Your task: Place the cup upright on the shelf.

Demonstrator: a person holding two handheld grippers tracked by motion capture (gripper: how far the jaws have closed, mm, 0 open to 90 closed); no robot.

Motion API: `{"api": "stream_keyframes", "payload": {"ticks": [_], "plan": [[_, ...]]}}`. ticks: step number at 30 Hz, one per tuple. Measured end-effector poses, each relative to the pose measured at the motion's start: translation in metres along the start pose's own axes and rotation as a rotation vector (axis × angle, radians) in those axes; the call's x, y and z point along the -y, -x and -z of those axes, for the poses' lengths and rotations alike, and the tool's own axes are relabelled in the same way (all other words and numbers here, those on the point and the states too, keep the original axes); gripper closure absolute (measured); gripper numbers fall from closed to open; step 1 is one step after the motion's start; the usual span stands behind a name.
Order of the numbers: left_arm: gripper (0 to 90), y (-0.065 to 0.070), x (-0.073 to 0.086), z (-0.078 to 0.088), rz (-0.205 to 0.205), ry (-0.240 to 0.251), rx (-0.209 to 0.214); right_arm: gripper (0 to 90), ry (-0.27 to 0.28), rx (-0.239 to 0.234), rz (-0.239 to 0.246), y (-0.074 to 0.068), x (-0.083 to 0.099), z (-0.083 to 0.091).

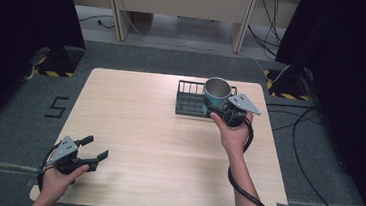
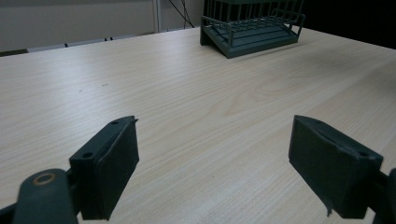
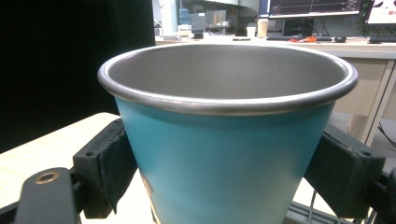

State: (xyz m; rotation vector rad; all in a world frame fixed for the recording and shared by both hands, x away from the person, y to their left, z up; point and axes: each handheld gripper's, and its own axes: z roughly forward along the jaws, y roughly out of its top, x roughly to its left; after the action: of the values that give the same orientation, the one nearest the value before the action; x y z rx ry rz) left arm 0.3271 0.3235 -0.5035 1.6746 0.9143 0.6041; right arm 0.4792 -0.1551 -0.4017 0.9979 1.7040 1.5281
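A teal cup point(image 1: 216, 91) with a bare metal inside stands upright in my right gripper point(image 1: 219, 107), whose jaws press on its two sides. In the right gripper view the cup point(image 3: 224, 154) fills the space between both pads point(image 3: 107, 168), held above the dark green wire rack point(image 1: 191, 99) at the table's far right. My left gripper point(image 1: 96, 147) rests near the front left corner, open, with bare tabletop between its fingers point(image 2: 109, 168). The rack point(image 2: 252, 28) appears far off in the left gripper view.
The light wooden table point(image 1: 142, 139) sits on grey carpet. Black curtains flank both sides. Cables point(image 1: 305, 169) trail on the floor to the right. A wooden desk stands at the back.
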Motion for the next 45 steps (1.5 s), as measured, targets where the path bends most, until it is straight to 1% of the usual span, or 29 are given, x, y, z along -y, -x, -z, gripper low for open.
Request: {"api": "stream_keyframes", "payload": {"ticks": [4,5,20,30,45], "plan": [[15.4,0.0,0.0,0.0,0.001,0.0,0.0,17.2,0.0,0.007,-0.004,0.002,-0.004,-0.004],[15.4,0.0,0.0,0.0,0.001,0.001,0.0,17.3,0.001,0.007,0.001,0.003,-0.004,-0.005],[15.5,0.0,0.0,0.0,0.003,0.003,0.001,17.2,-0.013,0.031,-0.018,0.011,-0.008,-0.018],[15.5,0.0,0.0,0.0,0.003,0.003,0.001,17.3,-0.026,0.044,-0.019,0.016,-0.014,-0.026],[15.5,0.0,0.0,0.0,0.003,0.004,0.003,17.3,-0.044,0.062,-0.029,0.023,-0.014,-0.039]]}}
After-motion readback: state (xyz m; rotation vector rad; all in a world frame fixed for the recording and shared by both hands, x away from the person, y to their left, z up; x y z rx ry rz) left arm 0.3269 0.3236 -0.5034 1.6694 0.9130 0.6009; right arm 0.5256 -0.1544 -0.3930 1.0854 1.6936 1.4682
